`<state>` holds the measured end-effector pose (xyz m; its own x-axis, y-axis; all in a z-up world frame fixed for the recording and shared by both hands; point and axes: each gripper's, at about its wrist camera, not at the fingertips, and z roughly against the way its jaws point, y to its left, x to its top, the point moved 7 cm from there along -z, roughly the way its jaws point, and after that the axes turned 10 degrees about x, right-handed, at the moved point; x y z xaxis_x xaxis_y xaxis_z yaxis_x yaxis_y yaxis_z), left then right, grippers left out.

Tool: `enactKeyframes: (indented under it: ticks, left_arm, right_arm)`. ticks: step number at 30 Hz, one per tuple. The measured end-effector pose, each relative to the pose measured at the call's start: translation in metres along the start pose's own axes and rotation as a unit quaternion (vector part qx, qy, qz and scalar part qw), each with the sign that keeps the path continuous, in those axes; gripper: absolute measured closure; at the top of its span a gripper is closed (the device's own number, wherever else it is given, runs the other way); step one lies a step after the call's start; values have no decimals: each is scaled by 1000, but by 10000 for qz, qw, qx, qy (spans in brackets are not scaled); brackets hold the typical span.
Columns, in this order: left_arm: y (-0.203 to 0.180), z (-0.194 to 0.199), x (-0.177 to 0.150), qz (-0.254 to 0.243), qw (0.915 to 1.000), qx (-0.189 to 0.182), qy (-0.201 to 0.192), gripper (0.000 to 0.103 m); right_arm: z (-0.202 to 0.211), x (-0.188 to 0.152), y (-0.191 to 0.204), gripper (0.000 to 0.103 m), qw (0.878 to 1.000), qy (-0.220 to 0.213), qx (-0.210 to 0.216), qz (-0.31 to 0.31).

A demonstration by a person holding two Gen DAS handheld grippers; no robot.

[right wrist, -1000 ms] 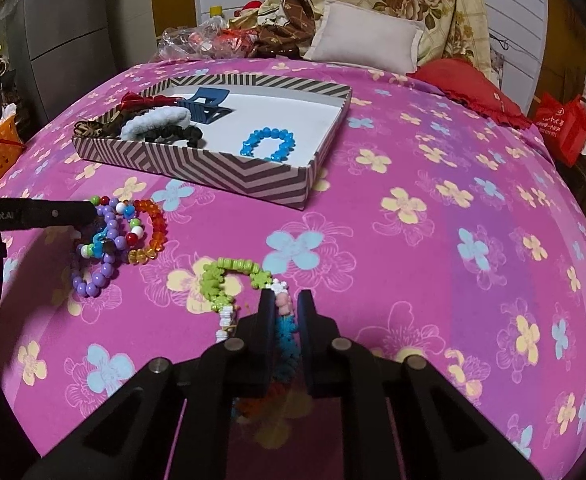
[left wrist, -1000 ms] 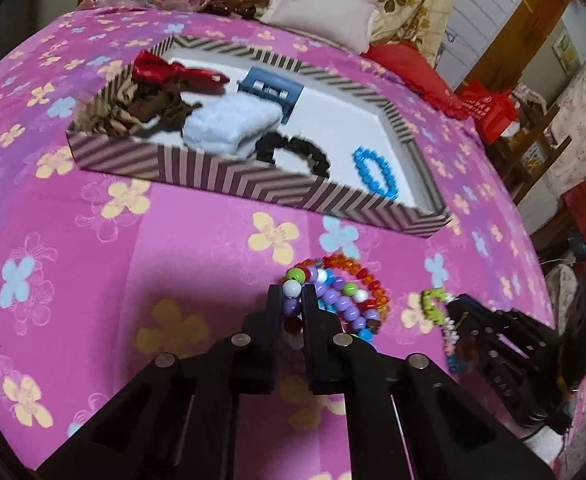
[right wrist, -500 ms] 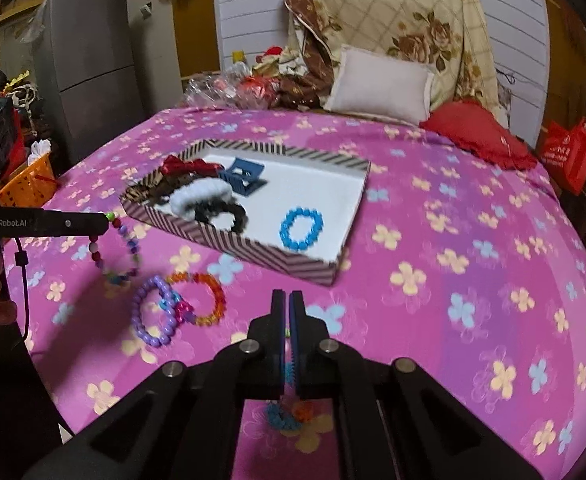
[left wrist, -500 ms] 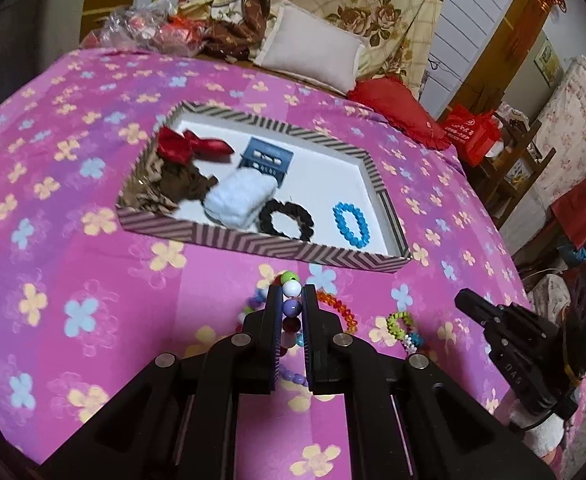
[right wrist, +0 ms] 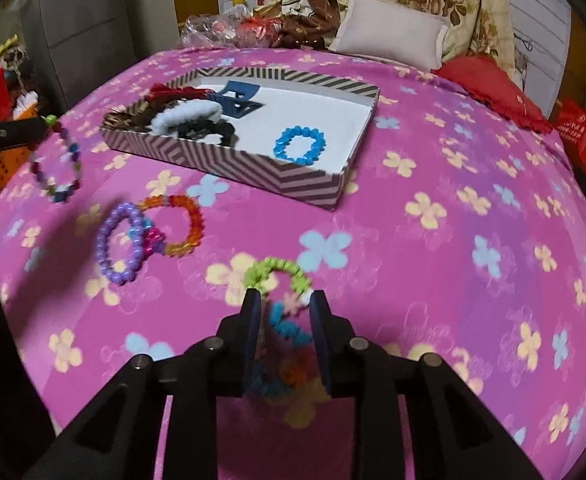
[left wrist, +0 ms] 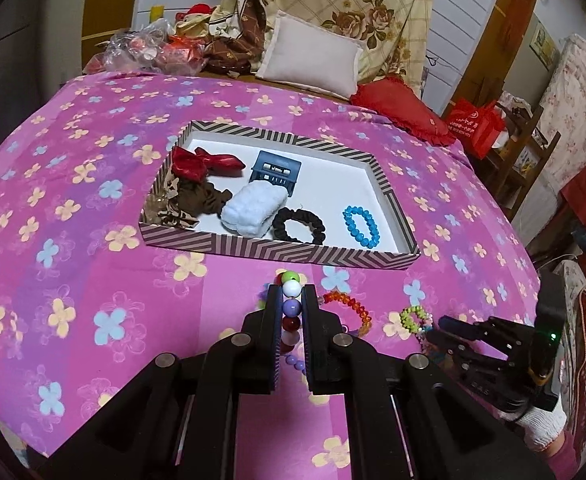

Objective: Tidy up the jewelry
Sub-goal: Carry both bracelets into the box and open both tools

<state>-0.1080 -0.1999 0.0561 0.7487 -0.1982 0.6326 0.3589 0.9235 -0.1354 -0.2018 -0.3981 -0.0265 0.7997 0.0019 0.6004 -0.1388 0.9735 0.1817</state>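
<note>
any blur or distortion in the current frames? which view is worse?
Right wrist view is worse: motion blur smears the green and blue bead strand between the open right gripper and the cloth's flowers. Left wrist view is sharp on the left gripper shut on the multicolor bracelet. Fisheye curvature and dark corners in both.

Bedspread: pink, with yellow and pale blue flowers
Tray: brown-and-cream chevron walls, white floor
Bracelet in tray: bright blue
Scrunchie: black
Bow: red
Held bead string: green, white, lilac, red
Loose bracelets: lilac; orange-red
Grippers: black
</note>
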Motion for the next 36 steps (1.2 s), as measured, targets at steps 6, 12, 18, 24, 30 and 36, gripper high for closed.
enactKeyframes:
  ticks: [6,12,18,24,30,36]
  left_arm:
    - [-4,-4,-2,17,10000,-23,48,94]
    - [-5,2,2,-86,10000,16,-17,94]
    - [-7,6,14,-82,10000,22,-48,94]
    - [-16,8,30,-232,9996,65,-128,94]
    - [-24,4,44,-383,9989,200,-205,94]
    - [-32,-7,53,-528,9977,354,-238,94]
  right_arm:
    - [-6,-5,-6,88,9999,-17,40,-114]
    - [6,4,-9,97,9980,-301,401,-395]
    - [46,36,-2,97,9948,-754,603,-323]
    - [68,77,10,97,9927,-1022,636,-39]
    - [70,106,15,97,9921,-1104,587,129]
    - [56,130,12,97,9926,-1061,555,185]
